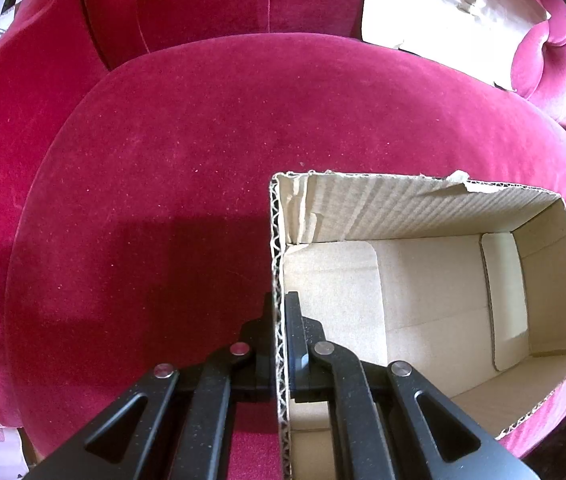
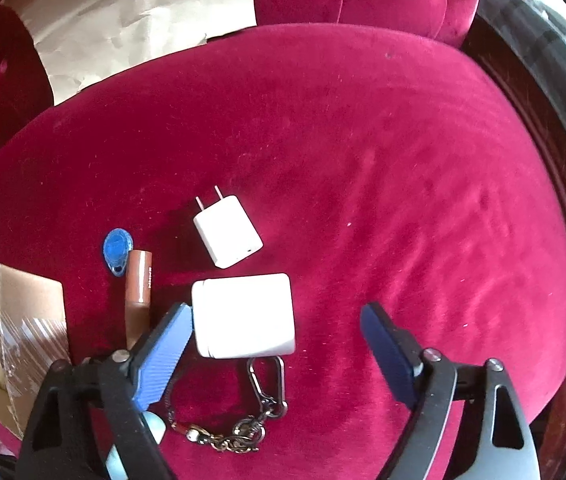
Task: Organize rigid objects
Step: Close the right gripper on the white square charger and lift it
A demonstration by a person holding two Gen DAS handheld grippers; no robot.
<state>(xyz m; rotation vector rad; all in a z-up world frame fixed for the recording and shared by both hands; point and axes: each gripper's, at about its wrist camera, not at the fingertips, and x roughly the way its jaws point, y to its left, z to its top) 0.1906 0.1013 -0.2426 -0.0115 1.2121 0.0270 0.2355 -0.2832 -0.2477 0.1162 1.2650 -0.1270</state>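
Observation:
My left gripper (image 1: 279, 304) is shut on the left wall of an open cardboard box (image 1: 423, 304), one finger inside and one outside. The box (image 2: 15, 320) also shows at the left edge of the right wrist view. My right gripper (image 2: 275, 316) is open above the red seat, its left finger beside a white square case (image 2: 243, 316). A white plug charger (image 2: 227, 230), a brown lipstick tube (image 2: 139, 284), a blue key fob (image 2: 116, 250) and a metal keychain (image 2: 243, 408) lie around it.
Everything rests on a red velvet sofa cushion (image 2: 363, 160). Crumpled brown paper (image 2: 123, 12) lies against the backrest, also in the left wrist view (image 1: 443, 4). A pale blue object (image 2: 155, 428) peeks from under my right gripper's left finger.

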